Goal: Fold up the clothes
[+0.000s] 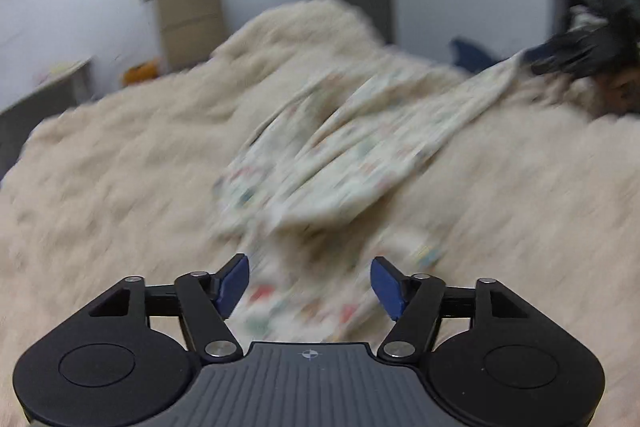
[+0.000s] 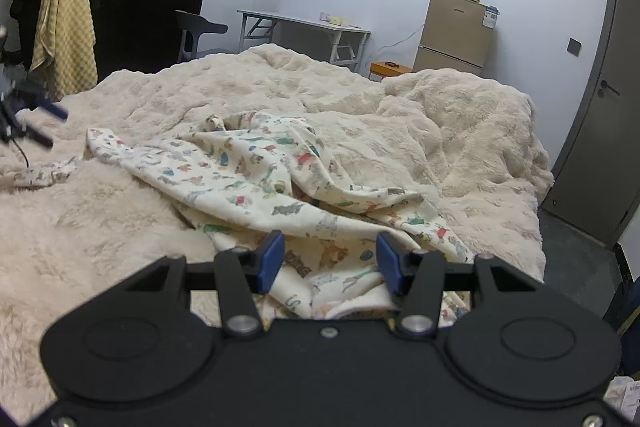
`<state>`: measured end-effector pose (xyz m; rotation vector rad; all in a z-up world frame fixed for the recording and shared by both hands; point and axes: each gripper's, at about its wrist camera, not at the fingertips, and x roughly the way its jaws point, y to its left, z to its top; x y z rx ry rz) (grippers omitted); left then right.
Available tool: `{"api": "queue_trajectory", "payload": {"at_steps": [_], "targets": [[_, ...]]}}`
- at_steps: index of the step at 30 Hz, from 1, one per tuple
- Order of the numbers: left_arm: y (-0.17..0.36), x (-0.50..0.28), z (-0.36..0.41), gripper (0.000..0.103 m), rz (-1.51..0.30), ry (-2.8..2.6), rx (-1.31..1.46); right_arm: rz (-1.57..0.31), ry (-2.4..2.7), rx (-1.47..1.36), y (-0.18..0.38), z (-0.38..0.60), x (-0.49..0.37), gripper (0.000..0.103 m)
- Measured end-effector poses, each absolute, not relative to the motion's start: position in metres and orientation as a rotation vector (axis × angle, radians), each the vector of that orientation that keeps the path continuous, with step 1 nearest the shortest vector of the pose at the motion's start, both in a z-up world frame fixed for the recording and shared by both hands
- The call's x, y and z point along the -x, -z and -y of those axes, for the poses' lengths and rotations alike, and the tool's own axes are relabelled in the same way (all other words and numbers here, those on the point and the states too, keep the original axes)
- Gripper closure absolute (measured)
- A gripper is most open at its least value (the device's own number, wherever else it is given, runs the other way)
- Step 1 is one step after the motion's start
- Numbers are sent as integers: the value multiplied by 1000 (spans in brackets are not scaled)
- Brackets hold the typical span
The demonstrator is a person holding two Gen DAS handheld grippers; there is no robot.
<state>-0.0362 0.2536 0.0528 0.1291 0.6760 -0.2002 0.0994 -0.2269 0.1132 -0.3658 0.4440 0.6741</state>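
Note:
A cream garment with small coloured prints (image 2: pixel 256 179) lies crumpled on the fluffy cream blanket (image 2: pixel 420 131) of a bed. My right gripper (image 2: pixel 330 261) is open, its blue pads wide apart just above the garment's near edge. In the left wrist view the same garment (image 1: pixel 340 163) is blurred by motion; my left gripper (image 1: pixel 310 283) is open and empty over its near end. The left gripper also shows blurred at the left edge of the right wrist view (image 2: pixel 24 115). The right gripper shows dark and blurred at the garment's far corner in the left wrist view (image 1: pixel 580 51).
A small beige fridge (image 2: pixel 456 31) with jars on top, a grey folding desk (image 2: pixel 304 27), a dark chair (image 2: pixel 196 31) and an orange stool (image 2: pixel 390 69) stand beyond the bed. A grey door (image 2: pixel 604 131) is at right. Dark clothes and a yellow towel (image 2: pixel 64 27) hang at left.

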Motion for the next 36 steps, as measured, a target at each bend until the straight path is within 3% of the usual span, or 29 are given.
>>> {"api": "queue_trajectory", "payload": {"at_steps": [11,14,16,17,24,29,30,31,36], "targets": [[-13,29,-219,40,-813,191,-337,-440,-668,389,-112,224,-97,52],[1,13,-215,63,-823,139,-348,-437,-669,389,-112,225,-97,52],[5,9,-213,91,-796,121,-363,-432,-669,393,-112,225,-96,52],[1,8,-212,99,-774,81,-393,-430,-669,395,-112,225,-96,52],[-58,-10,-231,100,-544,-306,-711,-425,-672,414,-112,229,-101,53],[-125,-16,-259,100,-402,-397,-745,-450,-689,460,-105,232,-108,56],[-134,-14,-267,100,-419,-346,-683,-454,-689,469,-103,233,-109,69],[-144,-12,-275,100,-436,-294,-619,-456,-689,467,-103,234,-109,76],[-105,-2,-306,101,-612,-102,-485,-442,-712,418,-109,244,-109,84]]}}
